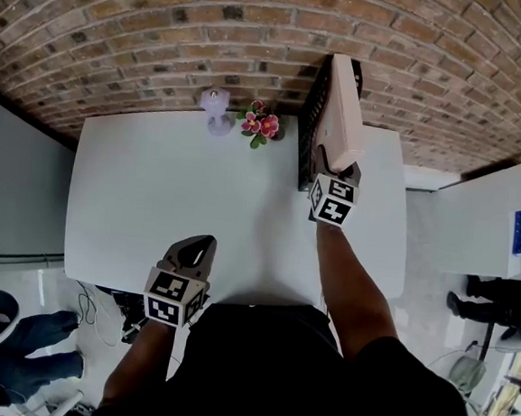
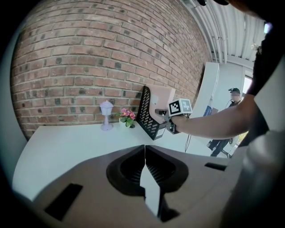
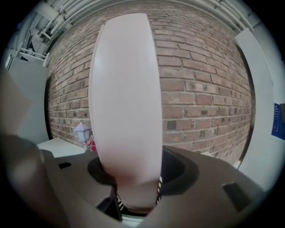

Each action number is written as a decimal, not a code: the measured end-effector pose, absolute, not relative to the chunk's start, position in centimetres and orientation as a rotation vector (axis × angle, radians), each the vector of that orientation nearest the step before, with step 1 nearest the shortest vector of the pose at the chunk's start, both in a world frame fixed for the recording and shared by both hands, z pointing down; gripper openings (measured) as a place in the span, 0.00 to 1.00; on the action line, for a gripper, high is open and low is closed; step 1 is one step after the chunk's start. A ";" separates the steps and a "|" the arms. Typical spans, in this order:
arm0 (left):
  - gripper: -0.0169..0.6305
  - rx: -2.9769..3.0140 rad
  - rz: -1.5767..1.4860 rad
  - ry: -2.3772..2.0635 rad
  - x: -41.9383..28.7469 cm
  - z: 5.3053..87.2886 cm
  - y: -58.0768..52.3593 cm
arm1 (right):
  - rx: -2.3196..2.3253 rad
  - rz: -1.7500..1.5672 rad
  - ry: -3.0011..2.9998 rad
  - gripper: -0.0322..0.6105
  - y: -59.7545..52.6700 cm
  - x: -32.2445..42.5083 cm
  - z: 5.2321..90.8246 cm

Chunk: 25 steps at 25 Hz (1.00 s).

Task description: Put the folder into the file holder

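A thick pale pink folder (image 1: 344, 110) stands on edge in the black mesh file holder (image 1: 312, 116) at the back right of the white table (image 1: 152, 202). My right gripper (image 1: 338, 169) is at the folder's near end. In the right gripper view the folder (image 3: 127, 102) fills the space between the jaws of my right gripper (image 3: 136, 196), with thin gaps at both sides, so the jaws are open around it. My left gripper (image 1: 199, 247) hovers at the table's front edge, shut and empty (image 2: 144, 149). From the left gripper view, folder (image 2: 161, 102) and holder (image 2: 147, 116) appear far right.
A small white lantern (image 1: 216, 110) and a pink flower bunch (image 1: 261, 124) stand at the back of the table by the brick wall. A person (image 1: 497, 300) stands on the floor to the right. The table's right edge is close to the holder.
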<state>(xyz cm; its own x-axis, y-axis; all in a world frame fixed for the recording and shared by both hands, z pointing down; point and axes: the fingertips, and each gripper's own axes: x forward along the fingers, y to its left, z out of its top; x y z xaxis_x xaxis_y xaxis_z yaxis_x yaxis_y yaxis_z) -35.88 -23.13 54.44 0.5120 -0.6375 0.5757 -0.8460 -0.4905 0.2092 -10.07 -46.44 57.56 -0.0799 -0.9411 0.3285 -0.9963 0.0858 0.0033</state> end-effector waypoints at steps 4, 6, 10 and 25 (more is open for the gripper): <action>0.04 2.292 0.593 -1.205 -35.6 54.5 -23.0 | 1.912 0.307 -2.129 0.42 -46.4 -10.4 57.3; 0.03 2.300 0.592 -1.201 -35.3 54.4 -23.0 | 1.902 0.308 -2.135 0.43 -46.1 -10.6 56.9; 0.03 2.324 0.580 -1.188 -34.4 54.0 -23.3 | 1.884 0.309 -2.157 0.46 -44.8 -10.2 55.7; 0.03 2.444 0.454 -1.181 -27.9 50.0 -25.1 | 1.459 0.410 -2.420 0.44 -32.4 -10.1 50.4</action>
